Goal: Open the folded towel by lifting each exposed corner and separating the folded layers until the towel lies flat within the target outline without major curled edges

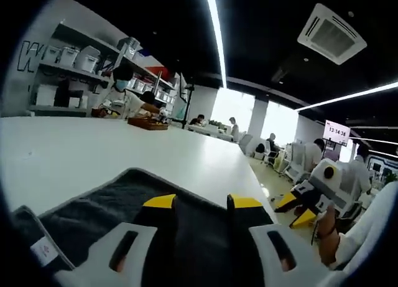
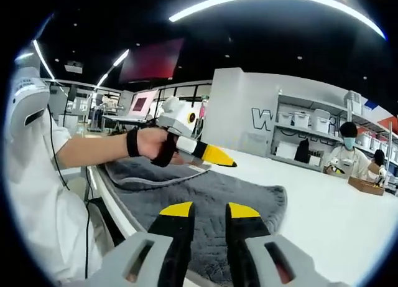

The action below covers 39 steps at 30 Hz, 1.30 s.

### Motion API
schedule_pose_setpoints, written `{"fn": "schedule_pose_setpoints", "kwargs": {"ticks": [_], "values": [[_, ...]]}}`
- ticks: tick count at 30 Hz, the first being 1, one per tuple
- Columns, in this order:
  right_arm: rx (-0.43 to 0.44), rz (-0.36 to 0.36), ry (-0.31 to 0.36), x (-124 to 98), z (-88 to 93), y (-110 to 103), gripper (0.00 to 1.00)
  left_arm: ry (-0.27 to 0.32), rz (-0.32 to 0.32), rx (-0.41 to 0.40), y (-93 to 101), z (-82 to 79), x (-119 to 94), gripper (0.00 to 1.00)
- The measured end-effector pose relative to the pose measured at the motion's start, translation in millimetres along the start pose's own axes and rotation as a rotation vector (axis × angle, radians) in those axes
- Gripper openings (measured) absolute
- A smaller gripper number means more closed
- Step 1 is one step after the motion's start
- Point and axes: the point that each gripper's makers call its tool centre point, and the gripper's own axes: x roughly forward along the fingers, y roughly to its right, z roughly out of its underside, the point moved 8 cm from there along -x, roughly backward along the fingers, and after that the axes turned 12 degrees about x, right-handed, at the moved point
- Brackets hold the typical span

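Note:
A dark grey towel (image 1: 106, 206) with a pale hem and a white label (image 1: 43, 250) lies on the white table (image 1: 93, 144) near its edge. My left gripper (image 1: 203, 203) hovers just over the towel, its yellow-tipped jaws apart with nothing between them. The right gripper (image 1: 296, 210) comes in from the right, off the table's edge, also open. In the right gripper view the towel (image 2: 236, 190) spreads ahead with a folded layer on its left side. My right gripper (image 2: 209, 210) stands open above its near edge. A hand holds the left gripper (image 2: 214, 155) over the towel's far left part.
A person's sleeve and arm (image 2: 74, 153) are at the left, beside the table edge (image 2: 109, 200). A wooden tray (image 1: 147, 123) and seated people are far down the table. Shelves with white boxes (image 1: 74, 56) line the wall. Bare table (image 2: 336, 218) lies right of the towel.

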Motion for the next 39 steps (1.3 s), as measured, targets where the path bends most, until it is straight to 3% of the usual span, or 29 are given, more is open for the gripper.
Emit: {"fn": "schedule_pose_setpoints", "kwargs": {"ticks": [3,8,11,14,16,18,28,31,39], "values": [[-0.008,-0.034,-0.007,5.3,0.4,-3.5,0.14,-0.040,-0.023,0.111,1.8,3.5,-9.6,0.29],[-0.015,-0.050,-0.021,10.6,-1.5,-7.3,0.13,-0.020,-0.009,0.061,16.0,8.3,-20.3,0.31],[-0.022,-0.058,-0.017,11.7,-3.7,-9.9,0.13,-0.013,-0.047,0.110,19.7,7.8,-27.9,0.31],[-0.028,-0.078,-0.005,14.4,-8.2,-13.5,0.14,0.010,-0.028,0.128,24.8,7.7,-39.3,0.32],[-0.021,-0.082,-0.001,16.8,-11.3,-14.9,0.14,-0.022,-0.030,0.115,27.9,12.9,-46.7,0.31],[-0.030,-0.086,-0.001,19.2,-14.1,-17.5,0.14,-0.028,0.020,0.173,29.7,15.7,-52.3,0.32],[-0.054,-0.127,-0.001,33.4,-29.4,-29.1,0.13,0.012,-0.011,0.191,38.8,15.4,-80.8,0.35],[-0.064,-0.133,-0.002,37.5,-32.9,-32.1,0.14,0.030,0.010,0.198,47.3,14.8,-89.9,0.33],[-0.067,-0.169,-0.019,47.2,-30.4,-42.1,0.12,0.027,0.005,0.227,65.8,22.1,-105.8,0.33]]}}
